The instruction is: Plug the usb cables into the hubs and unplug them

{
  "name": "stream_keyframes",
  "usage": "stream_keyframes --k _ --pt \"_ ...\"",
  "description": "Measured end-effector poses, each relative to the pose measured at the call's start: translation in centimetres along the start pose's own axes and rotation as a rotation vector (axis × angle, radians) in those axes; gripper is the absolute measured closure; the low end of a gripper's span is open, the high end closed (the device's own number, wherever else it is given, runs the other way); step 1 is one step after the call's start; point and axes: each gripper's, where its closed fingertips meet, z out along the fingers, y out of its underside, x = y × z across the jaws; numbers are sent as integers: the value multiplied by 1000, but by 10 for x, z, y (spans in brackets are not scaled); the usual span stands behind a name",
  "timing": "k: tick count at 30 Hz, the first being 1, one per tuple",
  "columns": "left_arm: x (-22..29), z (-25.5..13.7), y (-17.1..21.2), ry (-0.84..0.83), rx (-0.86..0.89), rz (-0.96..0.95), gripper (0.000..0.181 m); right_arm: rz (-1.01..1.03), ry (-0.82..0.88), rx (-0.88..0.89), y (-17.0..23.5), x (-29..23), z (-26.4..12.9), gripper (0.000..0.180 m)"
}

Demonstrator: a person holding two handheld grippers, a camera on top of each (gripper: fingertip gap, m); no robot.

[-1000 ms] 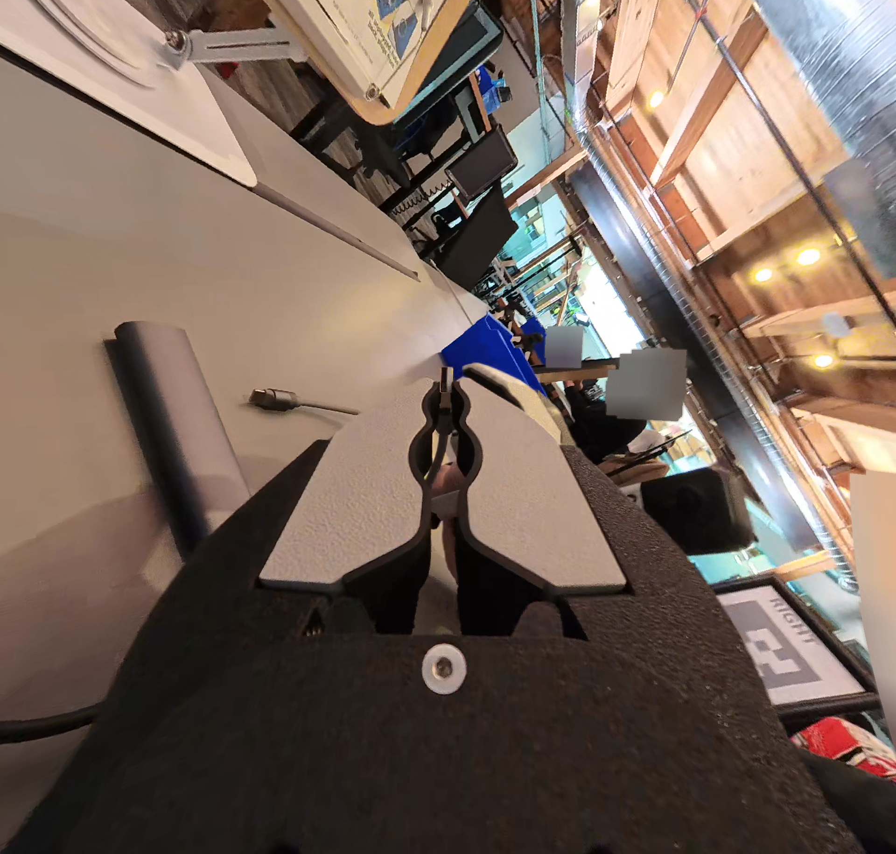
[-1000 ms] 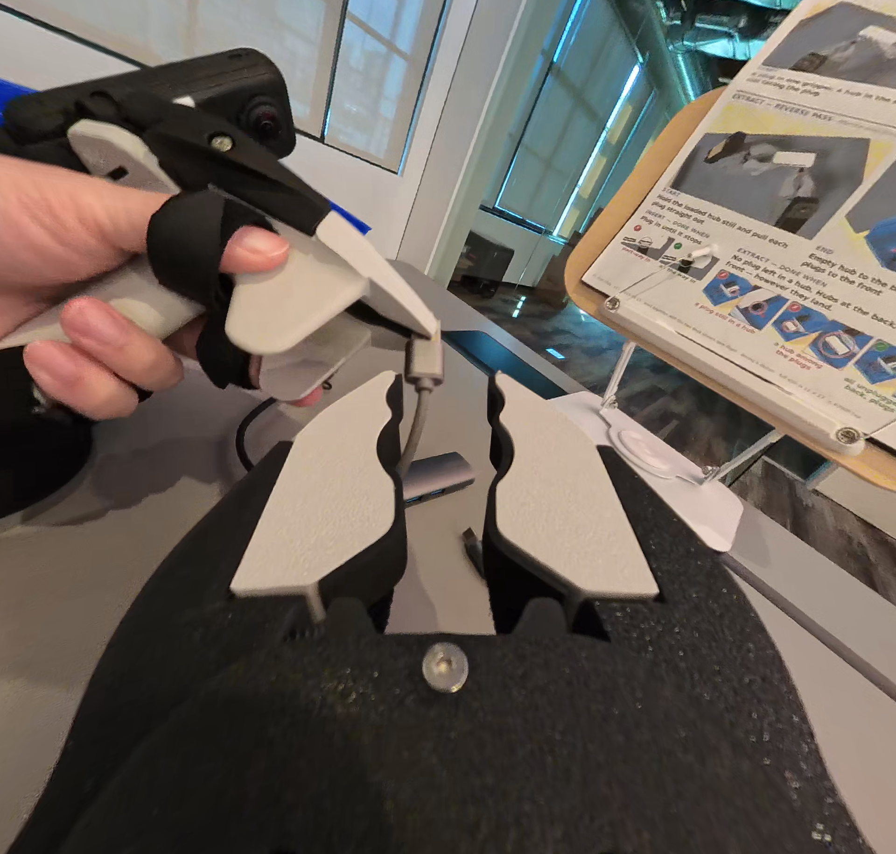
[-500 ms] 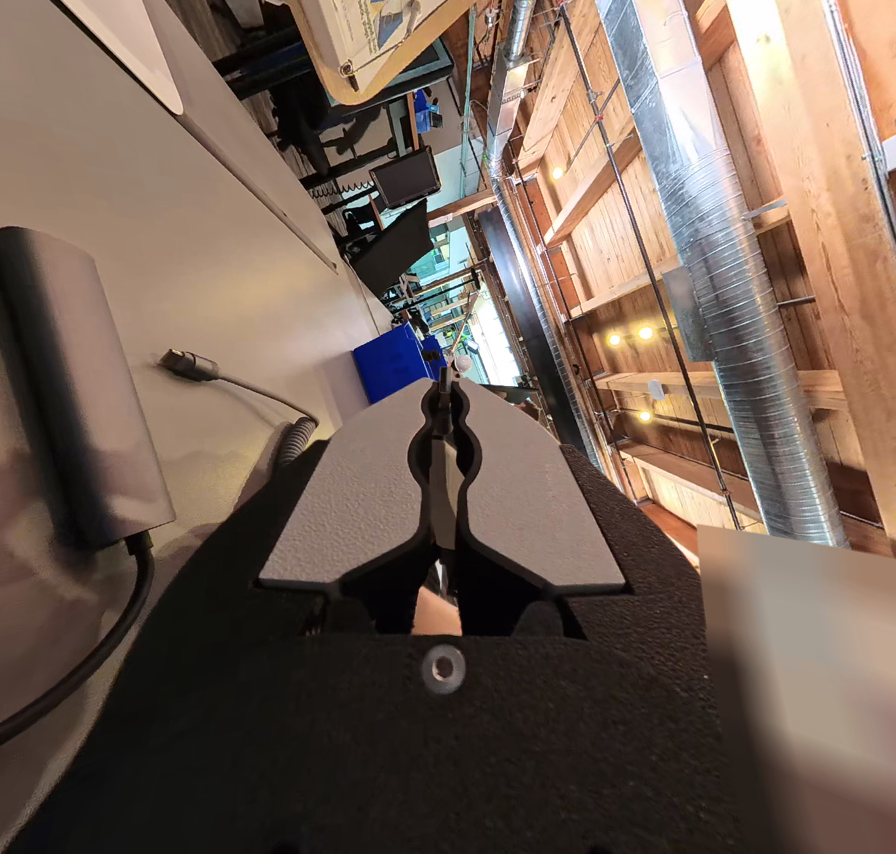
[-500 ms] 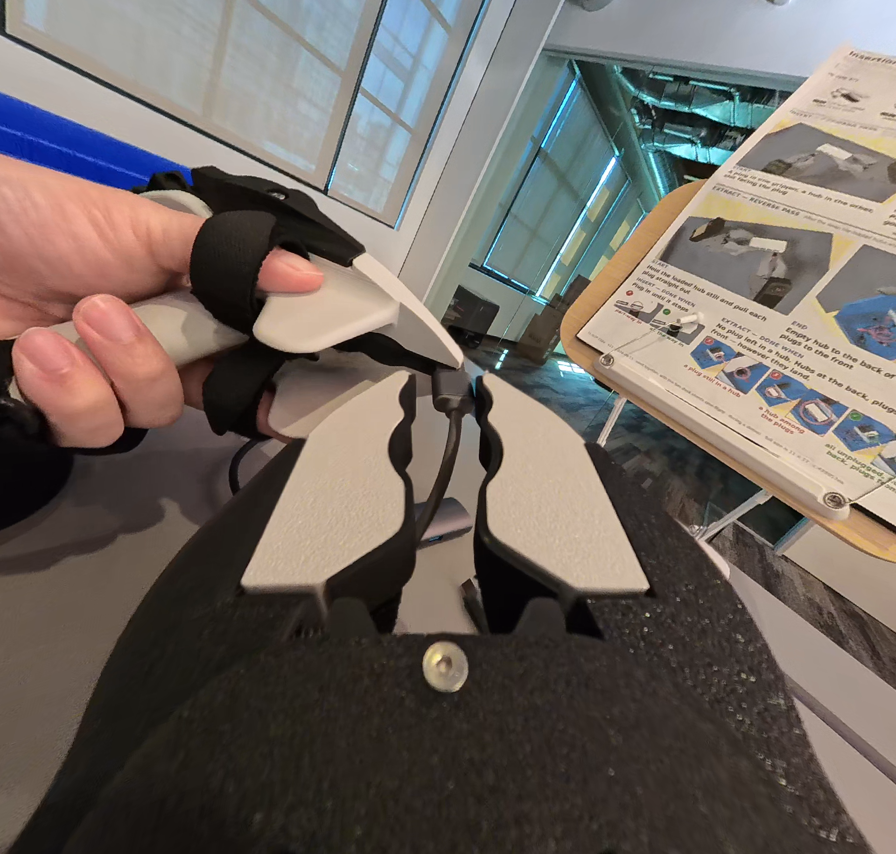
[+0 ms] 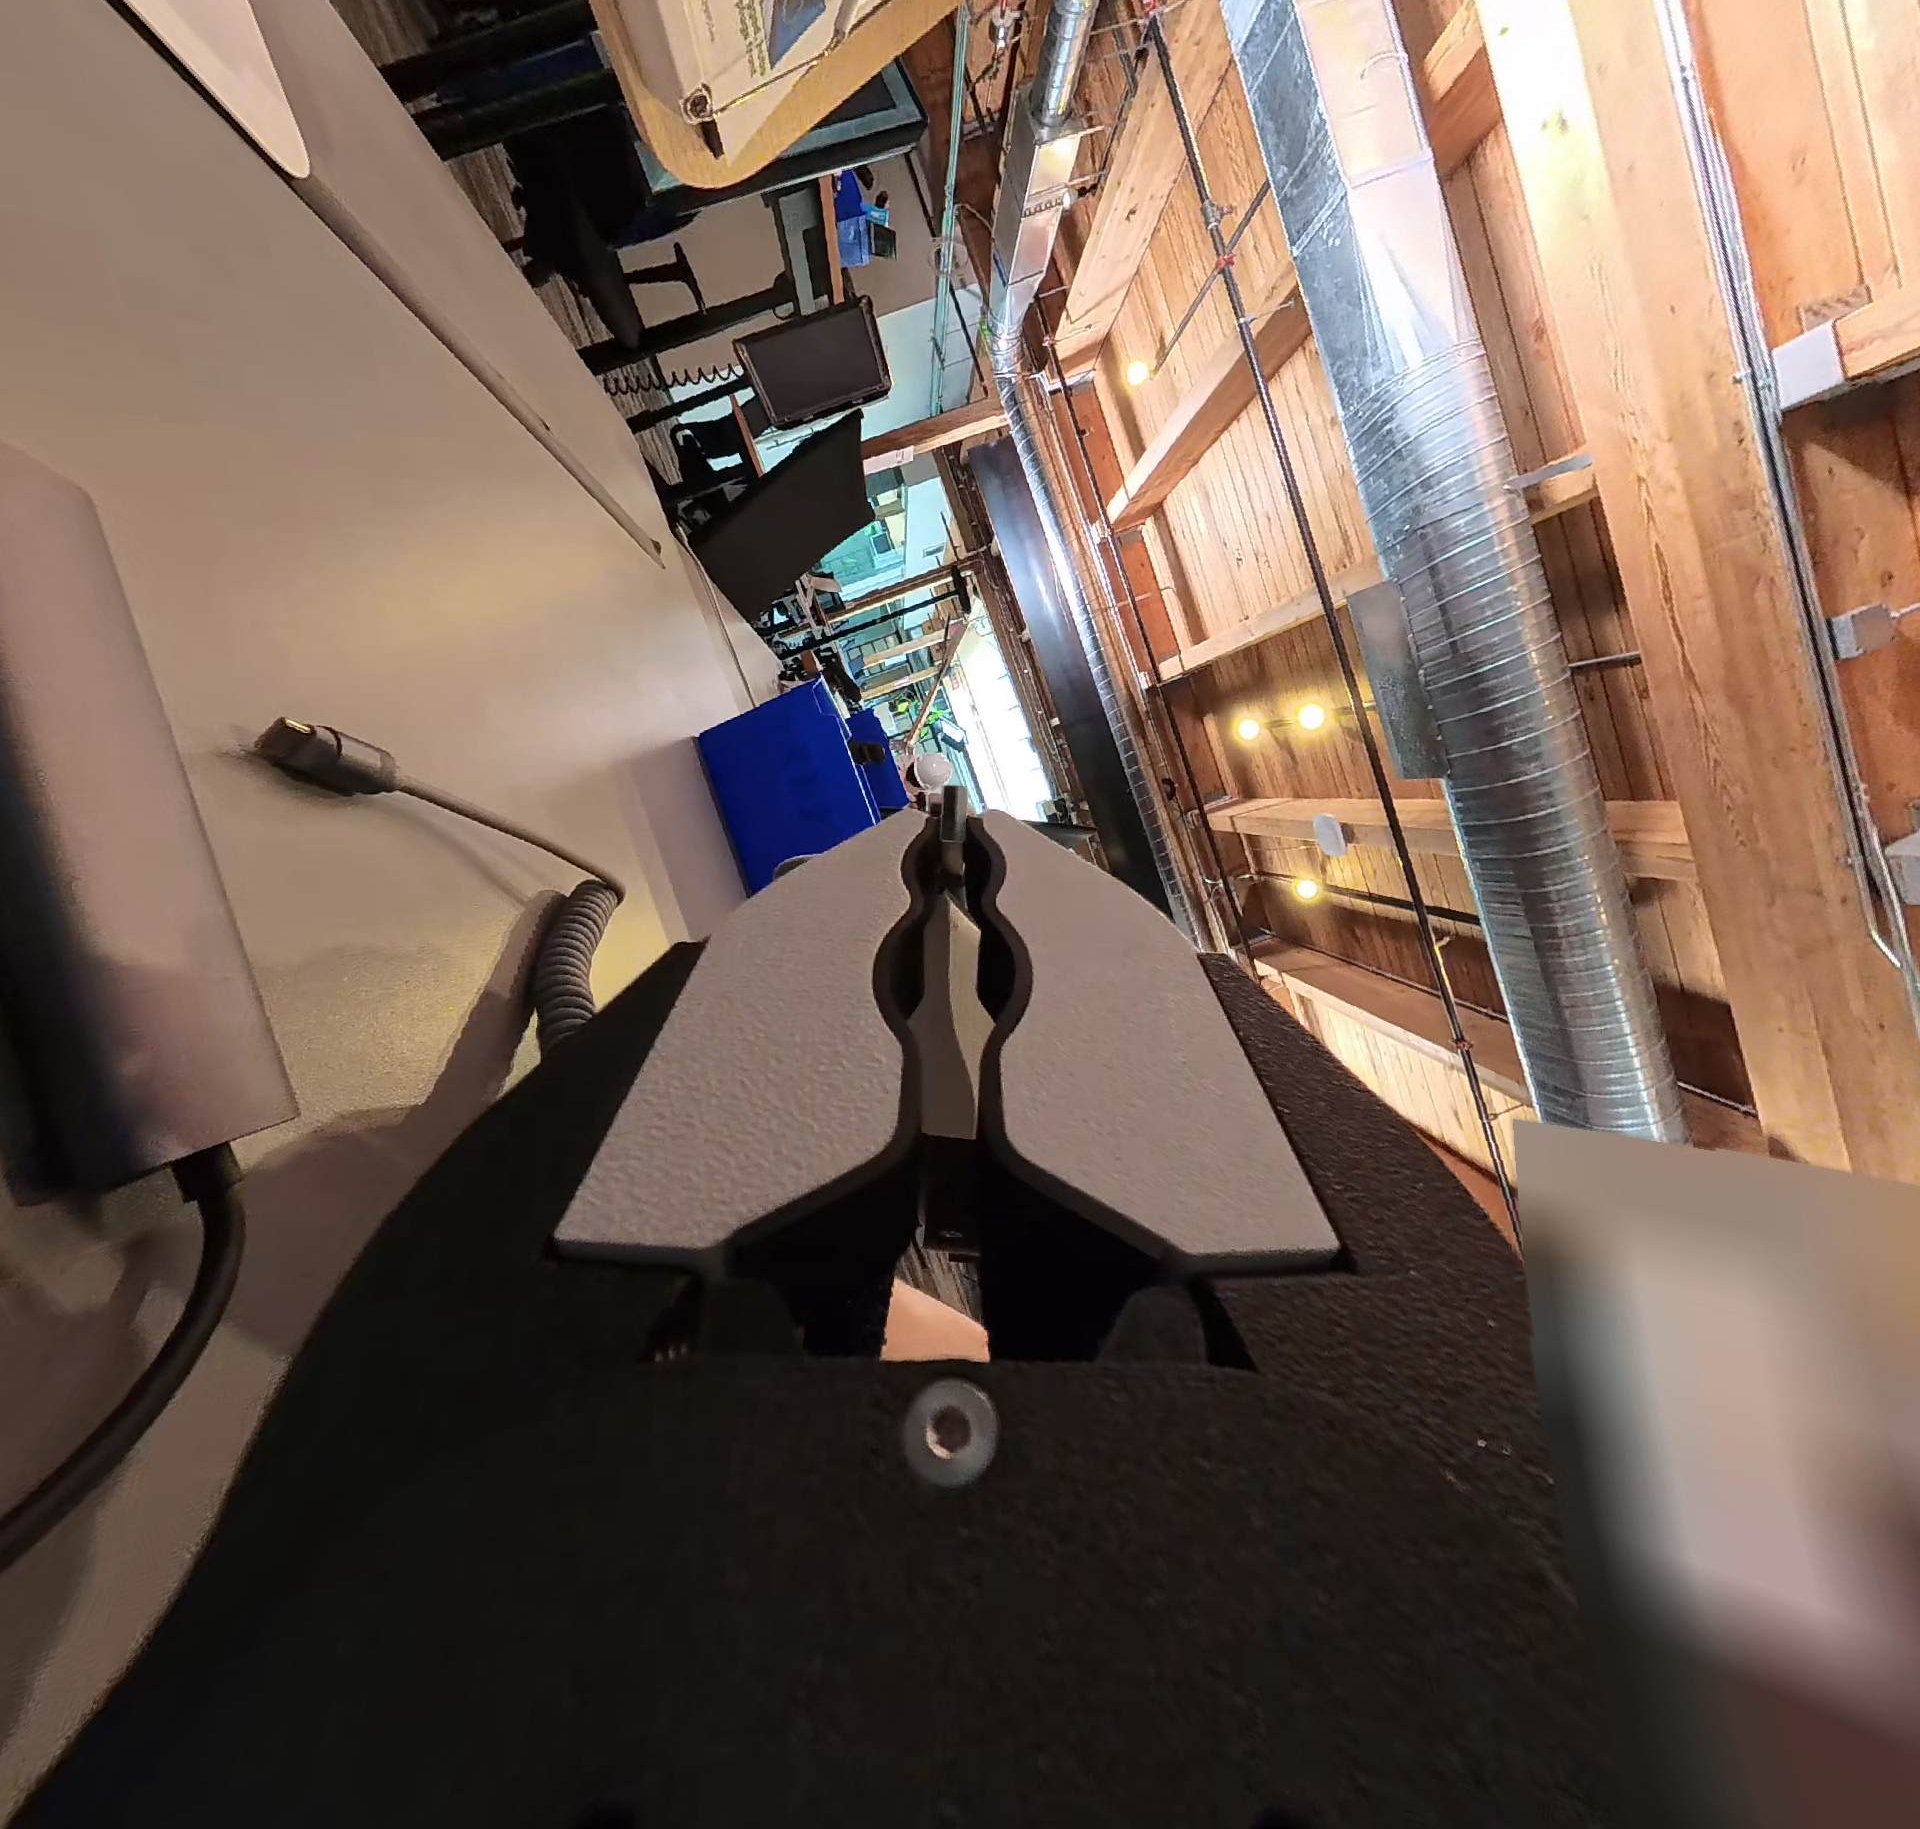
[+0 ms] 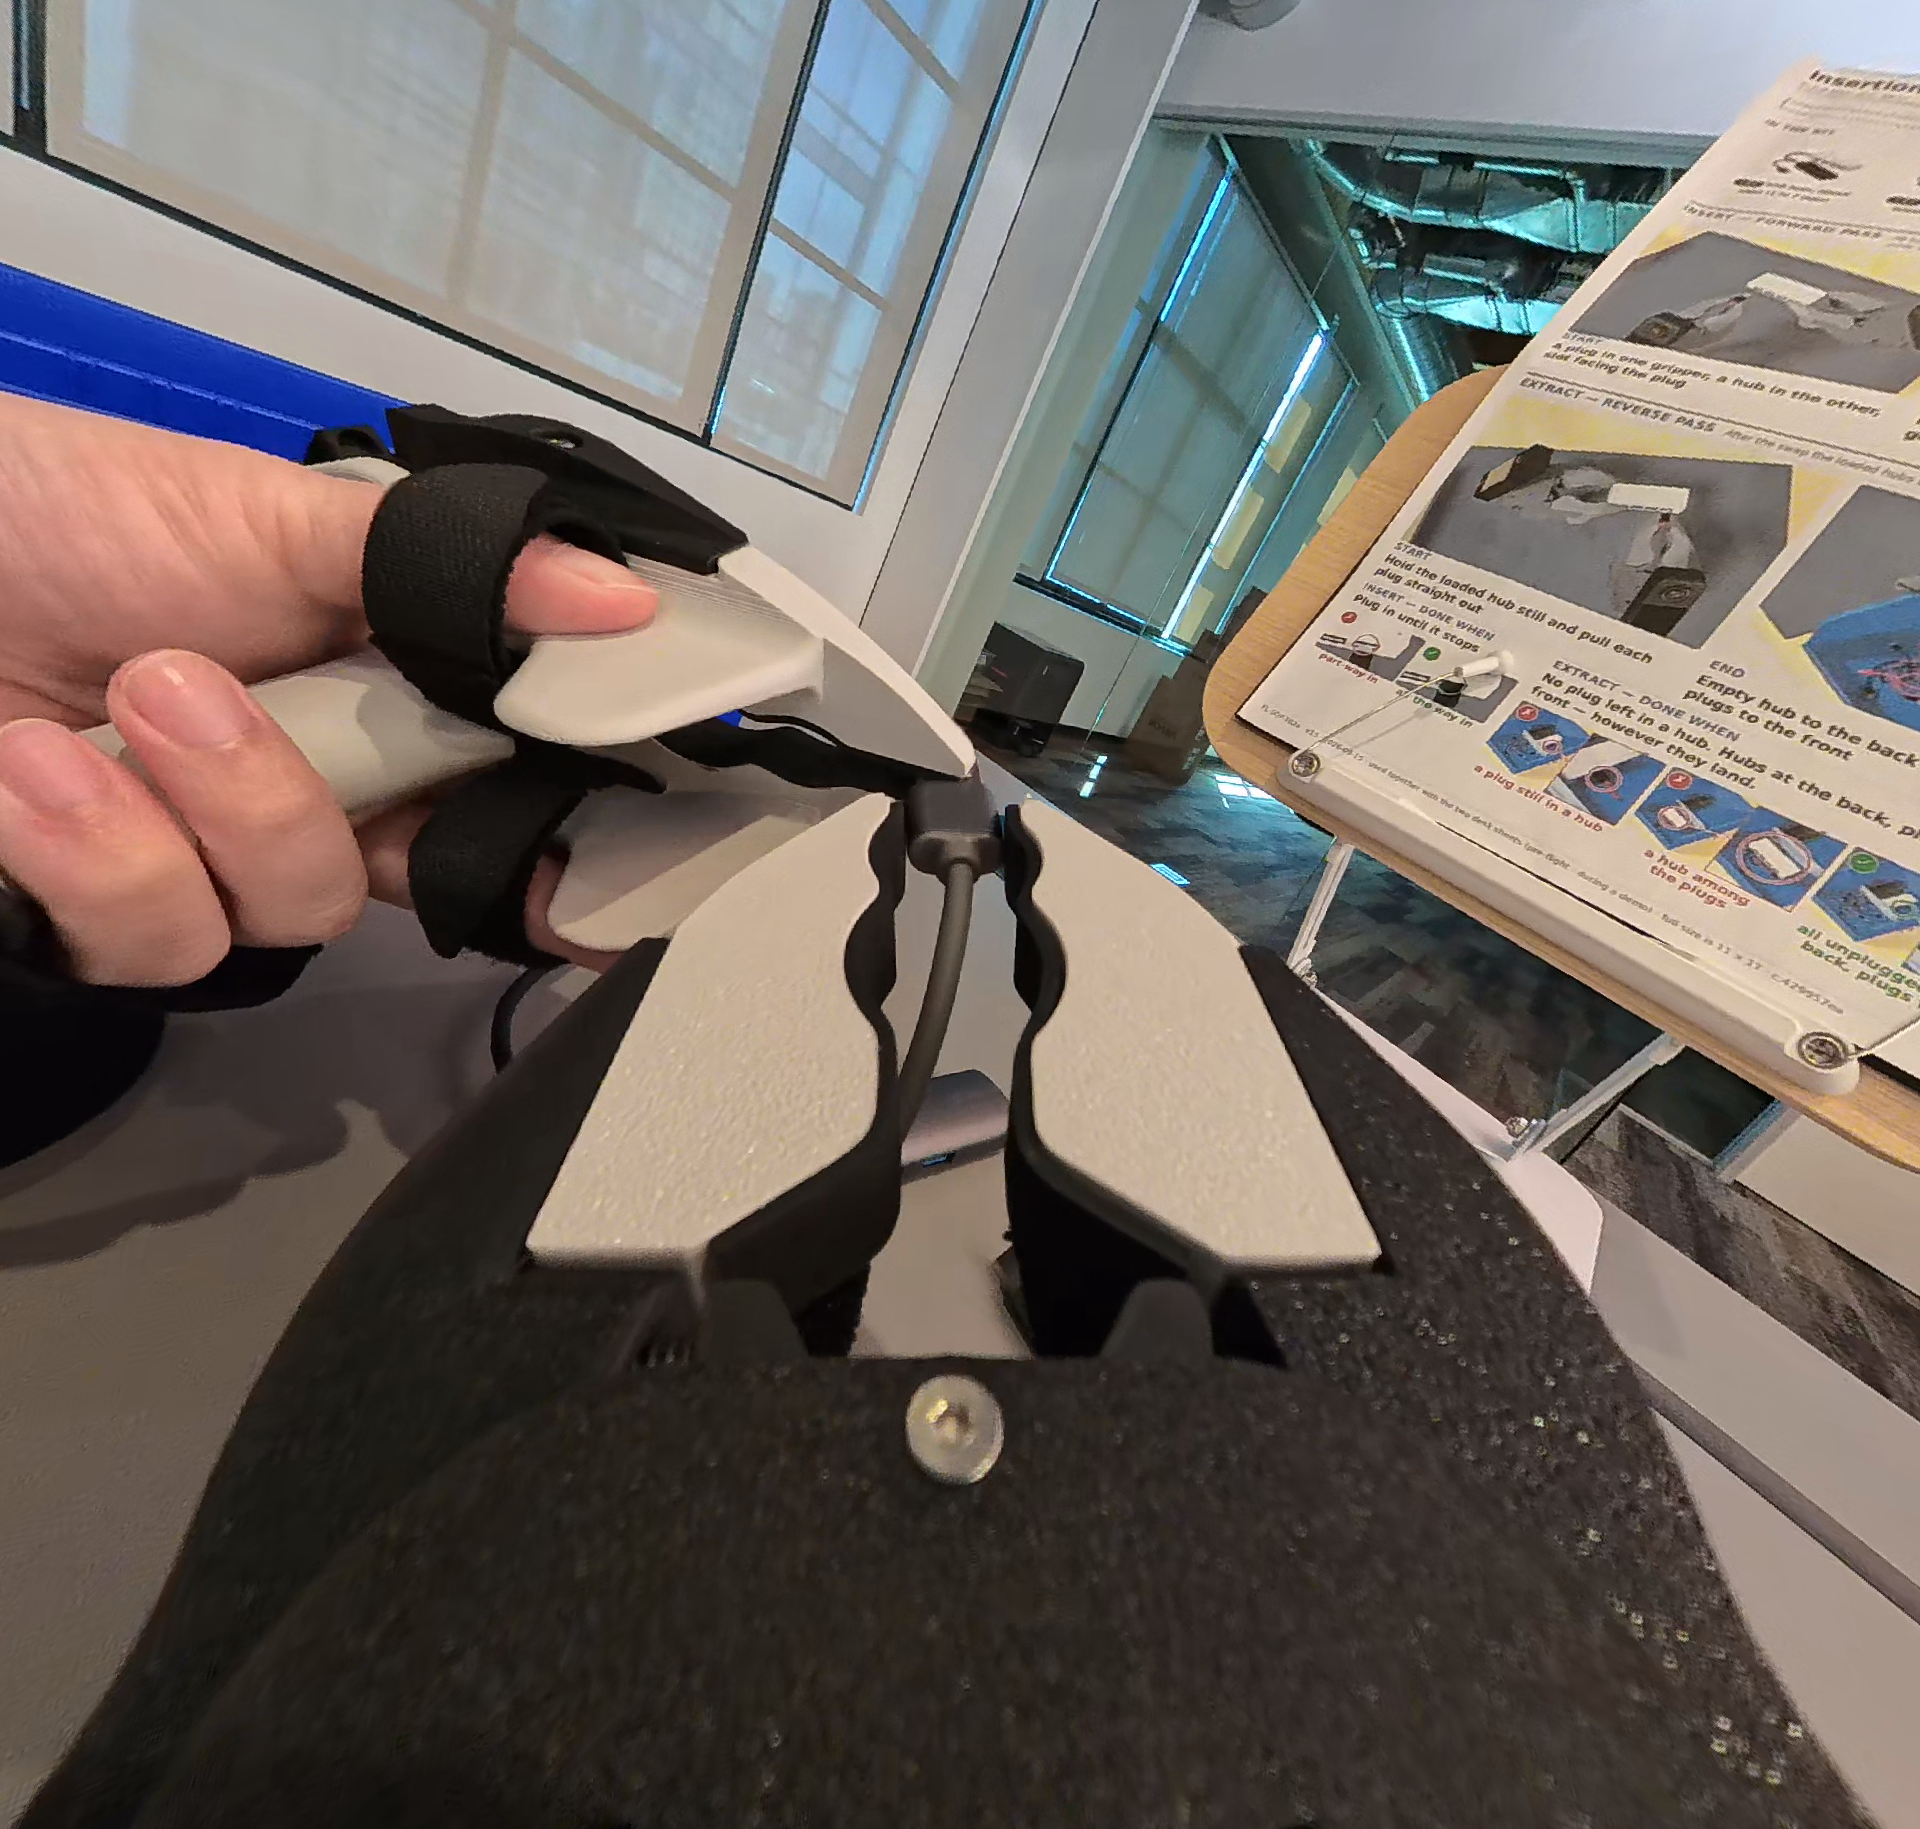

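Observation:
My left gripper (image 5: 951, 829) is shut on the tip of a grey USB plug, and only a thin dark end shows between its fingertips. In the right wrist view a hand holds this left gripper (image 6: 961, 777) in the air, pinching the top of that USB plug (image 6: 948, 829). My right gripper (image 6: 956, 823) has its jaws closed in around the plug's body, and the plug's cable (image 6: 940, 979) hangs down between its fingers. A grey hub (image 6: 951, 1125) lies on the table below. The left wrist view shows a grey hub (image 5: 114, 844) and a second loose plug (image 5: 327, 756) on the table.
A wooden stand with an instruction sheet (image 6: 1621, 699) rises at the right on a white base (image 6: 1569, 1218). A blue bin (image 5: 790, 792) sits at the table's far end. A black cable (image 5: 177, 1332) leaves the hub. The grey table (image 5: 364, 449) lies beneath. The grippers are tip to tip, or close to it.
My right gripper has narrowed from wide open to closed around the plug's body. Both grippers have risen, and the left gripper has tilted while keeping hold of the plug.

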Motion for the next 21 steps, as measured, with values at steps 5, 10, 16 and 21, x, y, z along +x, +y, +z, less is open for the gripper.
stream_keyframes --k 5,10,16,21 --pt "2 0 1 7 -9 11 177 15 -10 -9 -1 0 0 163" --pt "6 1 -1 78 -15 -19 175 48 -27 -29 1 0 1 163" --pt "3 -1 -3 12 -35 110 170 61 -64 -57 6 -4 3 163" --pt "-3 -2 0 -41 -61 155 175 38 -75 -67 7 -9 4 163"
